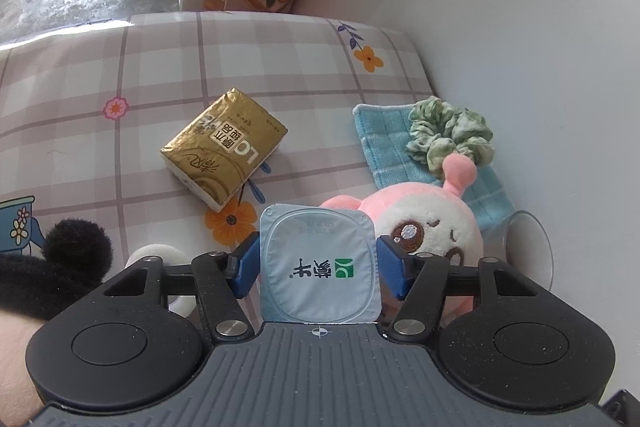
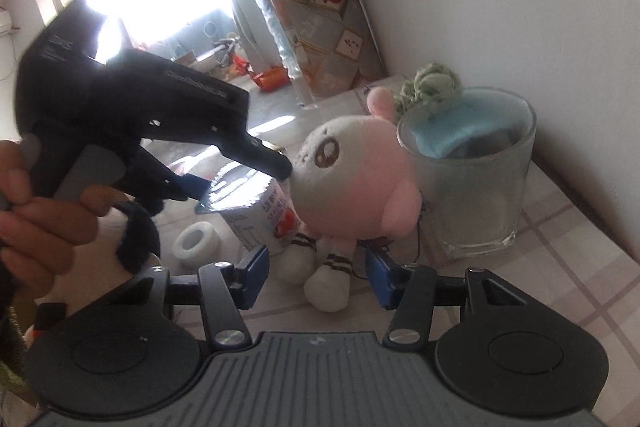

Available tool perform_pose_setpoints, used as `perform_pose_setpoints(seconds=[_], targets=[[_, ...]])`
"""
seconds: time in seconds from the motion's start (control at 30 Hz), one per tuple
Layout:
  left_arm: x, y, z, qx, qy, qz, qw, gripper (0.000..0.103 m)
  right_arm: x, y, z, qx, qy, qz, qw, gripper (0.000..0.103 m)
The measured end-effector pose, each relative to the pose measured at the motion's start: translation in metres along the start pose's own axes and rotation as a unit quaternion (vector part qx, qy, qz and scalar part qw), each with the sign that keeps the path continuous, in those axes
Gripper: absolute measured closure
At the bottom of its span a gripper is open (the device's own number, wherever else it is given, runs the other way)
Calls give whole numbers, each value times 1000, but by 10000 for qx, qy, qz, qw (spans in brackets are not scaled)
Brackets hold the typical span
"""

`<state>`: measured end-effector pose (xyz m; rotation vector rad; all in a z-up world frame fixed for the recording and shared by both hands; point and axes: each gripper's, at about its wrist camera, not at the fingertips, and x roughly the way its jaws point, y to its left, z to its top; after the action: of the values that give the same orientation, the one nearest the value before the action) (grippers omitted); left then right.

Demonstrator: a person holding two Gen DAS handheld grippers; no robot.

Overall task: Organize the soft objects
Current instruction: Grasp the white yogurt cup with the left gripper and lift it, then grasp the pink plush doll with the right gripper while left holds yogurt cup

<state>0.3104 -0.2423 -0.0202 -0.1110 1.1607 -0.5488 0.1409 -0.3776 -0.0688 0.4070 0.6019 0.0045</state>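
A pink-and-white plush toy [image 1: 424,227] is seen lying on the checked cloth, beside a sealed yogurt cup [image 1: 318,267]; a green scrunchie [image 1: 448,133] rests on a folded blue cloth [image 1: 384,143].

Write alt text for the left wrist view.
The left hand-held gripper has its blue pads against both sides of a foil-lidded yogurt cup, above a checked floral cloth. Beside it lies a pink plush toy; beyond are a gold tissue pack, a blue cloth and a green scrunchie.

Checked tablecloth [image 1: 168,67], gold tissue pack [image 1: 224,151], blue cloth [image 1: 384,143], glass [image 2: 472,183]
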Motion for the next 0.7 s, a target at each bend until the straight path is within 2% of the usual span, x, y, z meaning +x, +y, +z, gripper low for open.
perform_pose_setpoints(seconds=[0.27, 0.33, 0.5, 0.7], targets=[[-6, 7, -4, -2, -21, -74, 10000, 45, 23, -2, 6, 221, 328, -102, 9992, 63], [-8, 11, -5, -65, -23, -123, 9999, 45, 26, 0, 6, 202, 362, -162, 9990, 79], [-22, 15, -9, -186, -121, -321, 9992, 45, 18, 0, 4, 207, 404, -124, 9989, 85], [-52, 12, -16, -244, -326, -494, 9980, 45, -11, 2, -5, 265, 541, 170, 9980, 86]])
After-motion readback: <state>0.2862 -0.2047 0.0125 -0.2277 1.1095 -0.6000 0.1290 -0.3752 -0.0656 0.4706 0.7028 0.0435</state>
